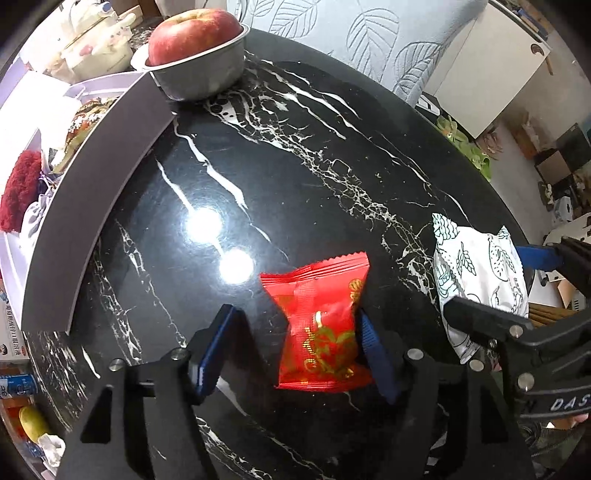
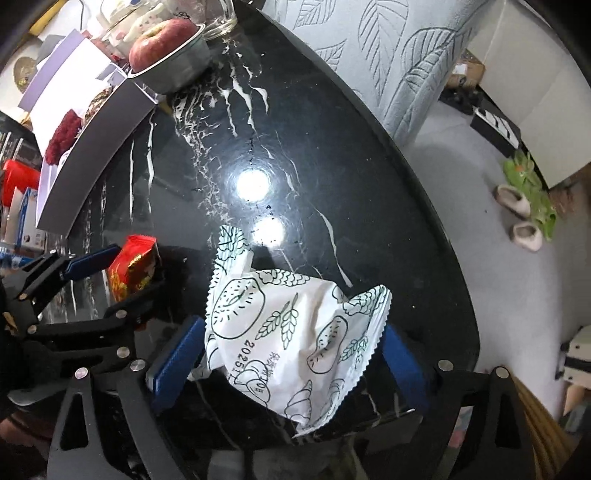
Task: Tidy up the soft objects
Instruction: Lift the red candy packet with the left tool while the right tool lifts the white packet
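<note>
Straddling the red packet (image 1: pixel 321 325), left gripper (image 1: pixel 295 347) jaws apart; right gripper (image 2: pixel 291 358) spread around white packet (image 2: pixel 291 332)

Red packet (image 1: pixel 325 325) with gold print; white packet (image 2: pixel 291 332) with green line-drawn, perhaps pastry, motifs; black white-veined table (image 1: pixel 295 155).

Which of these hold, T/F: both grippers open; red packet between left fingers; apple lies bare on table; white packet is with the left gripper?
1. Both grippers are open. True: left gripper and right gripper have spread jaws.
2. Red packet lies between the left fingers. True.
3. Apple lies bare on the table. False: it sits in a metal bowl.
4. White packet is with the left gripper. False: the right gripper straddles it.
</note>
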Demonstrator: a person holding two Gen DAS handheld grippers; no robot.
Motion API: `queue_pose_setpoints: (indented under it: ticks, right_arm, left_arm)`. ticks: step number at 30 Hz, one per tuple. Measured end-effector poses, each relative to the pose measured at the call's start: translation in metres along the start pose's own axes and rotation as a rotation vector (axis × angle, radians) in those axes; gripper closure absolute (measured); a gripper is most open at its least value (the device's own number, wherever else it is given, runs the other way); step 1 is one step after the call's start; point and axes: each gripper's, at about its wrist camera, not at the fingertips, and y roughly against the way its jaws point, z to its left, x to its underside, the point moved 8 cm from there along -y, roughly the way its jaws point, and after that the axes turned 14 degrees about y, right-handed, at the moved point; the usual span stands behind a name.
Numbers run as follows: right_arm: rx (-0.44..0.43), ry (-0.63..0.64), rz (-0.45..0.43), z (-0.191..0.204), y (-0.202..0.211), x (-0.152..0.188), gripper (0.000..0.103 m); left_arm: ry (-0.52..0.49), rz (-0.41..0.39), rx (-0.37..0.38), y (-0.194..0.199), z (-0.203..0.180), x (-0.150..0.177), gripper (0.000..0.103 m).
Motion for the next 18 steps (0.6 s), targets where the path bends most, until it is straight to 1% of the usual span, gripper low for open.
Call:
queue_pose_setpoints:
  ticks: [2, 4, 5, 6, 7, 8, 9, 10, 11, 14, 18]
  right_arm:
    - [0.011, 0.006, -0.009, 0.001, 0.000, -0.001, 0.015]
    - [0.025, 0.013, -0.016, 0.000, 0.001, -0.001, 0.016]
    - [0.035, 0.018, -0.015, 0.000, 0.002, -0.001, 0.017]
    - [0.035, 0.021, -0.016, -0.001, 0.003, -0.001, 0.018]
    - [0.035, 0.016, -0.017, -0.001, 0.003, 0.000, 0.021]
    - [0.035, 0.007, -0.016, -0.001, 0.004, 0.002, 0.025]
    - [0.035, 0.001, -0.018, -0.002, 0.005, 0.003, 0.027]
    - [0.037, 0.001, -0.021, -0.003, 0.006, 0.004, 0.035]
    - [0.032, 0.000, -0.026, -0.003, 0.007, 0.005, 0.036]
    - [-0.004, -0.014, -0.037, -0.003, 0.011, 0.006, 0.038]
    - [0.010, -0.026, -0.038, -0.015, 0.018, 0.009, 0.039]
  left_arm:
    - [-0.005, -0.010, 0.001, 0.001, -0.001, 0.001, 0.037]
    - [-0.008, -0.016, 0.003, 0.003, -0.002, 0.003, 0.037]
    - [-0.007, -0.019, 0.004, 0.005, -0.002, 0.004, 0.039]
    - [-0.010, -0.027, 0.007, 0.006, -0.003, 0.004, 0.049]
    - [-0.019, -0.037, 0.013, 0.008, -0.005, 0.004, 0.056]
    - [-0.032, -0.041, 0.018, 0.009, -0.009, 0.004, 0.070]
    - [-0.042, -0.041, 0.023, 0.010, -0.012, 0.004, 0.072]
    - [-0.048, -0.039, 0.029, 0.010, -0.014, 0.004, 0.073]
    - [-0.055, -0.038, 0.038, 0.010, -0.017, 0.004, 0.074]
    - [-0.063, -0.022, 0.062, 0.012, -0.023, 0.002, 0.075]
    - [-0.065, -0.011, 0.086, 0.015, -0.030, 0.002, 0.075]
